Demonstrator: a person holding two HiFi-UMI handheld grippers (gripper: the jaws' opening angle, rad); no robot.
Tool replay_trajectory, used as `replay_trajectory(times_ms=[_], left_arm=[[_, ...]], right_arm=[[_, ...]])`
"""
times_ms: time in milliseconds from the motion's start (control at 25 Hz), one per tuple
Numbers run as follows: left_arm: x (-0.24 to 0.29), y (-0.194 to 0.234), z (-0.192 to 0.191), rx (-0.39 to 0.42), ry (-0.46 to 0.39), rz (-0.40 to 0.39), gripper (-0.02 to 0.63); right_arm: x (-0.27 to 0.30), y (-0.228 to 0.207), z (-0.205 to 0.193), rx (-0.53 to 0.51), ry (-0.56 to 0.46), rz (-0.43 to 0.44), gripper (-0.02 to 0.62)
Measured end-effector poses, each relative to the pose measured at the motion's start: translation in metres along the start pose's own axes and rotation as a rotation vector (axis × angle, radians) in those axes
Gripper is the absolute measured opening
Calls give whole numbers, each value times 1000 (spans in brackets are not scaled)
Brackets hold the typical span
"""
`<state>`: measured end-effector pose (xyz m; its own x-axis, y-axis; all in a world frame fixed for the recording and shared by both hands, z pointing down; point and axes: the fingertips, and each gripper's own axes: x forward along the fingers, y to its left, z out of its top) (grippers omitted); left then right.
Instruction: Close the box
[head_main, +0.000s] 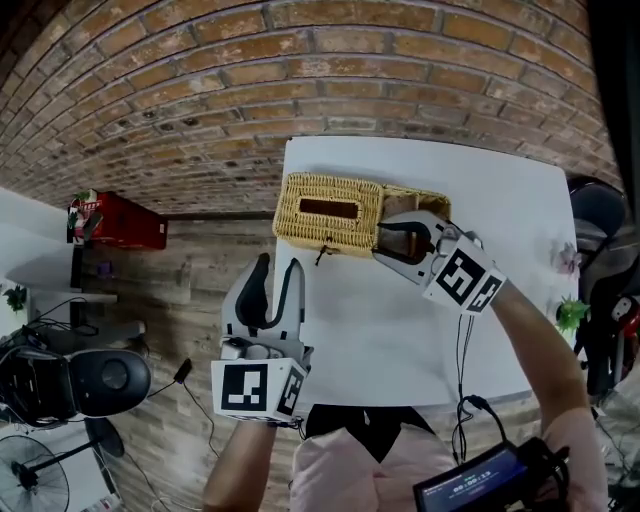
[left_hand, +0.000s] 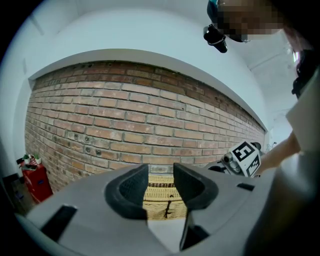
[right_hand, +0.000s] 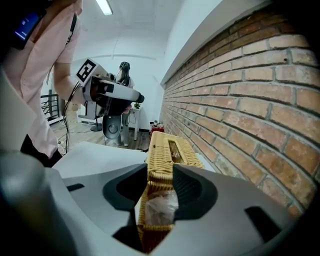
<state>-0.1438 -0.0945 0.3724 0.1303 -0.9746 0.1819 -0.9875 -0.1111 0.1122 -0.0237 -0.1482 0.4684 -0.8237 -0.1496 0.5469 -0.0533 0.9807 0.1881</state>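
Observation:
A woven wicker box (head_main: 325, 215) with a slot in its lid lies at the back of the white table (head_main: 400, 340). My right gripper (head_main: 386, 238) is at the box's right end. In the right gripper view the lid's end (right_hand: 160, 172) stands between the jaws, slightly raised, with a plastic pack showing in the base below. The pads sit beside the wicker without clearly pressing it. My left gripper (head_main: 278, 270) hovers open and empty over the table's front left edge, short of the box (left_hand: 162, 197).
A brick wall runs behind the table. On the floor at the left are a red case (head_main: 120, 222) and a black fan (head_main: 90, 380). A small plant (head_main: 570, 312) stands past the table's right edge. Cables hang from my right arm.

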Motion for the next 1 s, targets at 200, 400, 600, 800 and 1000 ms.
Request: replay_trajectory(times_ms=[200,400,600,800,1000], left_arm=[[-2,-6,-4,0,-1,-6,163],[-5,-14,16,5,-41,-17,163],[-7,-29,58,12,-116,-36,163],[-13,-54,108,36,-213,-60,163],[-17,-75,151,59,-292,-44,158]], right_arm=[[-7,-2,0,27,-24,-38,159],[-28,-11,24,64,-88,-78,156],[-62,-28,73,163,-237,-173,145],[-100,-33,125,265,-362,-271,107],[-141,-40,166,318,-451,-444,22]])
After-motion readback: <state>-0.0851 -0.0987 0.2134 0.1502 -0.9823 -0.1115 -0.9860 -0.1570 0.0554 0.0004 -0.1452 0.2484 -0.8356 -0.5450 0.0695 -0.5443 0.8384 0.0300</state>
